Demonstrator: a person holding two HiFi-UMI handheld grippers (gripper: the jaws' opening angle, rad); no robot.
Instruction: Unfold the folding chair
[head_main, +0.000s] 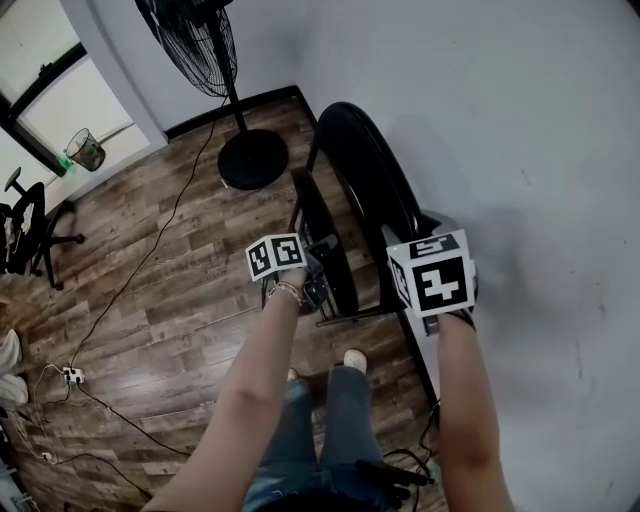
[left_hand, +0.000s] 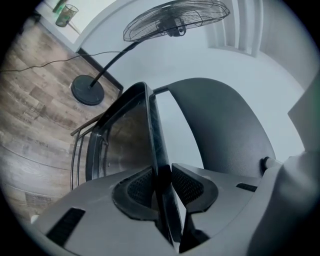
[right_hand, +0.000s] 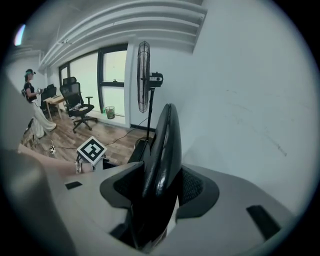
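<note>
**Folding chair part-open by the wall, both grippers clamped on it**

**Head view.** The folding chair (head_main: 350, 190) stands on the wooden floor (head_main: 150, 300), close against a white wall (head_main: 520, 120). Its seat (head_main: 325, 235) is hinged partly away from the backrest (head_main: 375, 160). The left gripper (head_main: 300, 272) is at the seat's edge and the right gripper (head_main: 430, 268) is at the backrest's rim. I judge the step goes best if the right gripper steadies the backrest while the left swings the seat out and down along its hinge arc. A smooth swing with no sideways tug should stop the legs skating on the floor. The grippers' cubes carry only square black-and-white markers, no words.

**Left gripper view.** The left gripper (left_hand: 161, 182) is clenched on the seat's thin edge (left_hand: 150, 125), one pad on each face. The hold is narrow and close to the rim, so it could slip. It is probably safest with the jaws square to the panel. No brand can be read on the pedestal fan (left_hand: 175, 20) behind.

**Right gripper view.** The right gripper (right_hand: 162, 187) is grasping the thick, glossy backrest rim (right_hand: 165, 145), which sits deep between the jaws. That looks a firm anchor. No label shows on the chair.
</note>
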